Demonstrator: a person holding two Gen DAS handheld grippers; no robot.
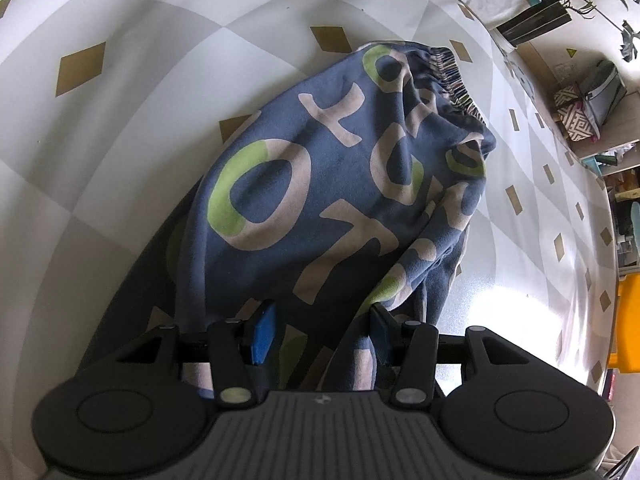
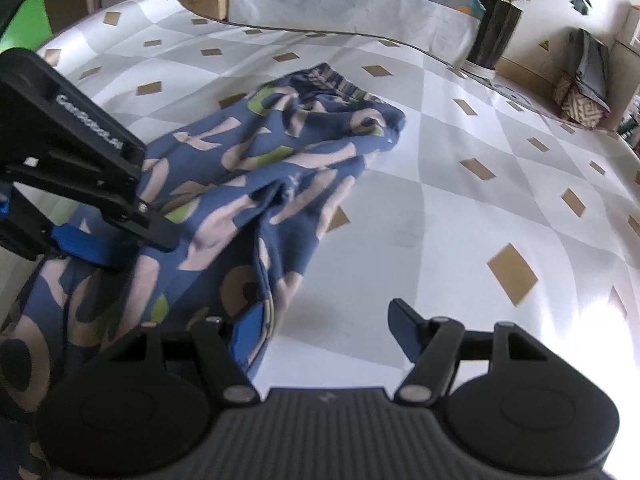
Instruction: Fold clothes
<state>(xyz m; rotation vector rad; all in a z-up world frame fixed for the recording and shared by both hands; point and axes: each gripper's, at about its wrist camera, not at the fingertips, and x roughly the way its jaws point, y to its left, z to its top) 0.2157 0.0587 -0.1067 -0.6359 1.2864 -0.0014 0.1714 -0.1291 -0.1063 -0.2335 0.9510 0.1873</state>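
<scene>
A blue garment (image 1: 320, 184) printed with beige and green letters lies crumpled on the table, its striped elastic waistband (image 1: 452, 72) at the far end. My left gripper (image 1: 322, 330) is shut on a bunch of the near cloth, which rises from the table up to its fingers. The right wrist view shows that gripper (image 2: 92, 240) at the left, its blue pads buried in the garment (image 2: 256, 168). My right gripper (image 2: 328, 334) is open over bare table. Its left finger (image 2: 250, 336) touches the garment's near edge. Nothing lies between its fingers.
The table (image 2: 480, 184) wears a grey and white checked cover with tan diamonds. A dark plant pot (image 2: 494, 36) stands at its back right edge. Patterned boxes and a bag (image 2: 584, 92) sit beyond. A yellow object (image 1: 628, 320) is past the right edge.
</scene>
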